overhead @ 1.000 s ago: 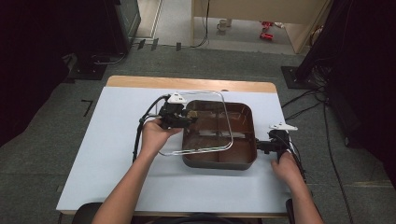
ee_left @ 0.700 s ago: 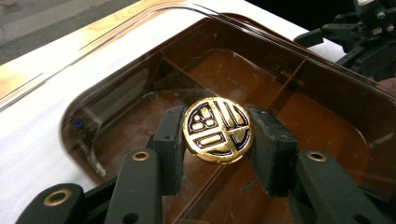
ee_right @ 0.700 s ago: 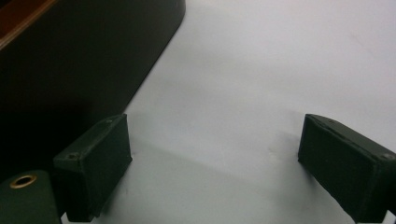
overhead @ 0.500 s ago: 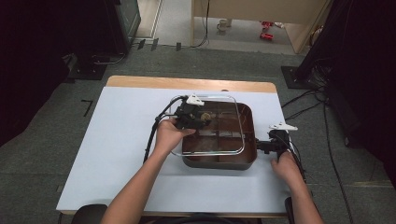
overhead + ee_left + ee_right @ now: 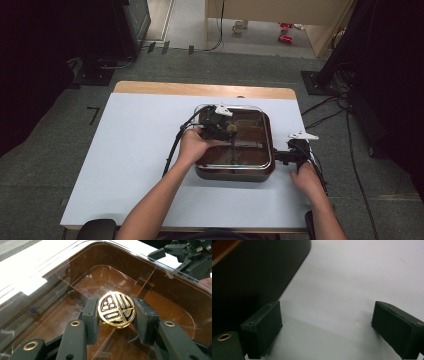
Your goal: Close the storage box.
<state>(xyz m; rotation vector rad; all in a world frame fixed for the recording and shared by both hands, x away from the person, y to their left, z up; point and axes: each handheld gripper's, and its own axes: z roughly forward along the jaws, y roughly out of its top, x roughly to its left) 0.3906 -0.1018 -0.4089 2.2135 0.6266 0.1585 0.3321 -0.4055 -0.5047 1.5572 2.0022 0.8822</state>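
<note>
A dark brown square box [image 5: 235,173] stands on the white table [image 5: 135,165] right of centre. Over it lies a clear lid [image 5: 252,136], roughly lined up with the box's rim; whether it rests on the rim I cannot tell. My left gripper [image 5: 227,131] is shut on the lid's round gold knob [image 5: 116,309], one pad on each side. Through the lid [image 5: 60,290] the brown inside of the box [image 5: 172,290] shows. My right gripper [image 5: 283,156] sits at the box's right side, open, its pads [image 5: 263,327] wide apart over bare table beside the dark box wall [image 5: 249,272].
The table's wooden far edge [image 5: 200,89] runs behind the box. Cables [image 5: 172,150] trail from the left gripper across the table. Dark stands and cables crowd the floor to the right. In the left gripper view the right gripper [image 5: 185,255] shows beyond the box.
My left gripper has carried the lid to the right, from overhanging the box's left side to over the box. The right hand has stayed put.
</note>
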